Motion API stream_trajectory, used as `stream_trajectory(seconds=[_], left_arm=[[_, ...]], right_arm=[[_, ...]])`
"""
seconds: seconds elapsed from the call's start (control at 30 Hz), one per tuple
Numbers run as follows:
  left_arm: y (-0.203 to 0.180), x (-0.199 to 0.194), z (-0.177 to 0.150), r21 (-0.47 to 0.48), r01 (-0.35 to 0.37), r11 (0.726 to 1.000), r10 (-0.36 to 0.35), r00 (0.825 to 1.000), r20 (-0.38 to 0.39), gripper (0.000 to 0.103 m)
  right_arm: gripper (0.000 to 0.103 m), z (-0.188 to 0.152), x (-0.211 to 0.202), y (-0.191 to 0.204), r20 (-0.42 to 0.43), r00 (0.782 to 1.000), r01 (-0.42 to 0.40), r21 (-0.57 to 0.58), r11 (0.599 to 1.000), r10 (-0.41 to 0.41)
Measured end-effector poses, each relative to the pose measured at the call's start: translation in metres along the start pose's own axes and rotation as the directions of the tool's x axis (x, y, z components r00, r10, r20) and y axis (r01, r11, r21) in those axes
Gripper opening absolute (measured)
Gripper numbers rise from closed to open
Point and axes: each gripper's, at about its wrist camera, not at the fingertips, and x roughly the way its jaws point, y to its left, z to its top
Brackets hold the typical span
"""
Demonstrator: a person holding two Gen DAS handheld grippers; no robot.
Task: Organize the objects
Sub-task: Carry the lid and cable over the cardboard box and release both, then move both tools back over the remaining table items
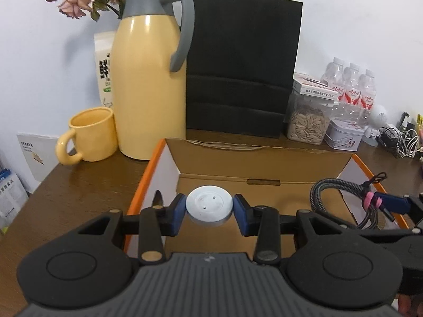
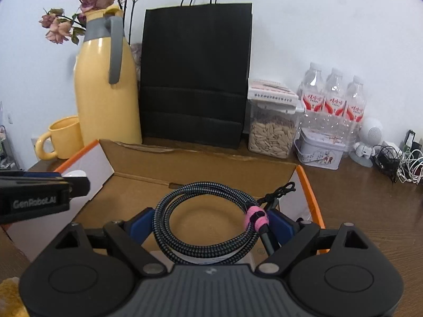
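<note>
My left gripper is shut on a round white puck-shaped disc, held above the open cardboard box with orange edges. The blue pads press on the disc's two sides. My right gripper is shut on a coiled braided grey cable bound with a pink strap, also hanging over the box. In the left wrist view the cable and the right gripper show at the right. In the right wrist view the left gripper's black body enters from the left.
Behind the box on the brown table stand a yellow thermos jug, a yellow mug, a black paper bag, a jar of seeds, a tin, three water bottles and tangled cords. Dried roses lean behind the jug.
</note>
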Motion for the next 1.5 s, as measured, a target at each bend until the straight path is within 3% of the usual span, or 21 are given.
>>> stream_trajectory(seconds=[0.07,0.13,0.2,0.3,0.6,0.9,1.13,1.5], left_arm=[[-0.002,0.000,-0.001,0.019,-0.011,1.000,0.010,1.000,0.016,0.041],[-0.003,0.000,-0.001,0.028,-0.009,1.000,0.008,1.000,0.023,0.055],[-0.003,-0.002,-0.001,0.032,-0.011,0.999,0.009,0.999,0.044,0.103],[-0.003,-0.010,-0.002,0.044,-0.030,0.999,0.026,0.995,0.100,0.103],[0.005,-0.022,-0.004,0.032,-0.041,0.999,0.038,0.995,0.094,0.103],[0.030,-0.093,-0.026,0.055,0.014,0.998,-0.023,0.987,0.158,0.103],[0.051,-0.143,-0.066,0.070,0.037,0.997,-0.050,0.981,0.186,0.103],[0.079,-0.189,-0.144,0.053,0.037,0.998,-0.042,0.992,0.116,0.103]], right_arm=[[0.092,-0.002,0.002,0.000,-0.002,1.000,0.002,-0.004,1.000,-0.002],[0.091,-0.003,0.005,0.000,-0.009,1.000,0.004,-0.011,1.000,-0.004],[0.101,-0.004,0.003,0.000,-0.001,1.000,0.023,-0.021,1.000,-0.024],[0.103,-0.004,-0.001,-0.001,0.016,1.000,0.019,-0.026,0.999,-0.019],[0.103,-0.009,-0.018,-0.003,0.034,0.999,0.021,-0.025,0.999,-0.020],[0.103,-0.033,-0.081,-0.006,0.115,0.993,0.014,-0.063,0.998,-0.006],[0.103,-0.069,-0.140,-0.007,0.146,0.989,-0.012,-0.056,0.998,0.020],[0.103,-0.148,-0.195,-0.007,0.074,0.997,-0.037,0.002,0.999,0.037]])
